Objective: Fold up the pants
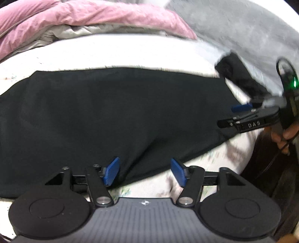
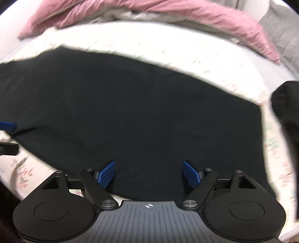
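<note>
Black pants lie spread flat across a white flowered bed sheet. My left gripper is open above the near edge of the pants; its blue pads hold nothing. In the right wrist view the pants fill the middle, and my right gripper stands open over their near edge, also with nothing between its pads. From the left wrist view, the right gripper shows at the right end of the pants, held by a hand. One blue pad of the left gripper peeks in at the left edge.
A pink duvet over pale bedding is bunched along the far side of the bed. A grey blanket lies at the far right. Another black cloth item lies just past the right end of the pants. The dark bed edge drops off near right.
</note>
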The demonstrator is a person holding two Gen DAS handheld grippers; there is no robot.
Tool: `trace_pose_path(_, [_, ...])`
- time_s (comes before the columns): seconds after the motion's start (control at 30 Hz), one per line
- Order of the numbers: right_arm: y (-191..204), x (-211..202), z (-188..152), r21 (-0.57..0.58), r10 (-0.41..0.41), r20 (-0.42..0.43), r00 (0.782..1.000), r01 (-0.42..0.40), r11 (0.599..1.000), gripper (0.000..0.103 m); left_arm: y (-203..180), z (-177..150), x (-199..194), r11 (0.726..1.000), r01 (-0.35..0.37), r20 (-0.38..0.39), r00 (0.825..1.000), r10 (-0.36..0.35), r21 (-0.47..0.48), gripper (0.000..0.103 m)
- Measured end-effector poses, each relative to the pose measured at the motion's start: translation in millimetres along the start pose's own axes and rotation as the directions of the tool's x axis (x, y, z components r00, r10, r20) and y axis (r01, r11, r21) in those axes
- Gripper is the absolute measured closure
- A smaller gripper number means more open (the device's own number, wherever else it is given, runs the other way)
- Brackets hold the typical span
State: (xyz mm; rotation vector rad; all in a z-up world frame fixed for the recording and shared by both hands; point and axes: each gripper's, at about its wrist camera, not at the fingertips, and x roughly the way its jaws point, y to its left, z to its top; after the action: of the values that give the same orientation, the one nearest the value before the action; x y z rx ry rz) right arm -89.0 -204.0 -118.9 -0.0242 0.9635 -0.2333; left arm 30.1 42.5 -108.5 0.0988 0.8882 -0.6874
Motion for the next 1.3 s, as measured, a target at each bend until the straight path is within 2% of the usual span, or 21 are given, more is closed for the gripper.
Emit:
trace_pose_path(0.07, [-26, -6, 7, 0.048, -0.028, 0.021, 0.999, 0.027, 0.998, 0.022, 0, 5, -5, 0.998, -0.003, 0.045, 0.999, 0.006, -0.064, 0.002])
trace_pose_path(0.1, [-39, -8, 9, 0.071, -0.042, 0.024, 0.999, 0.040, 0.997, 0.022, -3, 8, -2, 0.996, -0.008, 0.058, 0.998, 0.013, -0.088, 0.000])
trace_pose_path(0.27, [-91, -11, 17, 0.180, -0.125, 0.007, 0.992, 0.121, 0.976, 0.017, -10, 11, 5, 0.984, -0.027, 0.068, 0.997, 0.039, -0.175, 0.000])
trace_pose_path(0.33, [-108, -9, 10, 0.238, -0.146, -0.021, 0.989, 0.147, 0.960, 0.013, -14, 13, 7, 0.981, -0.038, 0.062, 0.997, 0.051, -0.192, 0.000])
trace_pose_path(0.47, [-135, -2, 3, 0.319, -0.171, -0.105, 0.980, 0.196, 0.927, 0.013, -20, 18, 11, 0.977, -0.081, 0.025, 0.996, 0.088, -0.198, 0.000])
trace_pose_path(0.53, [-147, 3, 3, 0.367, -0.157, -0.154, 0.976, 0.204, 0.908, 0.013, -21, 22, 12, 0.973, -0.106, 0.007, 0.994, 0.110, -0.208, 0.000])
trace_pose_path(0.67, [-161, 14, -9, 0.436, -0.075, -0.230, 0.970, 0.171, 0.883, 0.013, -21, 25, 17, 0.966, -0.125, -0.025, 0.992, 0.122, -0.228, 0.000])
trace_pose_path(0.87, [-169, 21, -14, 0.470, 0.018, -0.247, 0.969, 0.103, 0.877, 0.014, -25, 27, 16, 0.966, -0.121, -0.023, 0.993, 0.119, -0.227, 0.000])
trace_pose_path(0.97, [-166, 18, -12, 0.454, 0.024, -0.247, 0.969, 0.094, 0.886, 0.024, -26, 28, 18, 0.965, -0.113, -0.024, 0.994, 0.111, -0.236, 0.000])
trace_pose_path(1.07, [-162, 17, -10, 0.442, 0.017, -0.229, 0.973, 0.089, 0.893, 0.046, -24, 27, 18, 0.964, -0.104, -0.021, 0.995, 0.102, -0.246, 0.000])
trace_pose_path(1.1, [-160, 15, -10, 0.441, 0.012, -0.223, 0.975, 0.090, 0.893, 0.060, -24, 28, 18, 0.963, -0.101, -0.020, 0.995, 0.099, -0.251, 0.000])
trace_pose_path(1.13, [-160, 13, -9, 0.447, 0.016, -0.210, 0.978, 0.081, 0.891, 0.079, -23, 28, 19, 0.962, -0.098, -0.019, 0.995, 0.096, -0.257, 0.000])
trace_pose_path(1.17, [-160, 11, -9, 0.457, 0.030, -0.195, 0.980, 0.064, 0.887, 0.088, -22, 28, 20, 0.960, -0.094, -0.018, 0.996, 0.092, -0.264, 0.000])
trace_pose_path(1.2, [-160, 8, -7, 0.467, 0.042, -0.179, 0.983, 0.048, 0.883, 0.093, -22, 28, 20, 0.958, -0.090, -0.017, 0.996, 0.089, -0.270, 0.000])
trace_pose_path(1.3, [-146, -8, 5, 0.422, -0.007, -0.114, 0.993, 0.055, 0.905, 0.094, -19, 29, 22, 0.953, -0.086, -0.011, 0.996, 0.086, -0.292, 0.000])
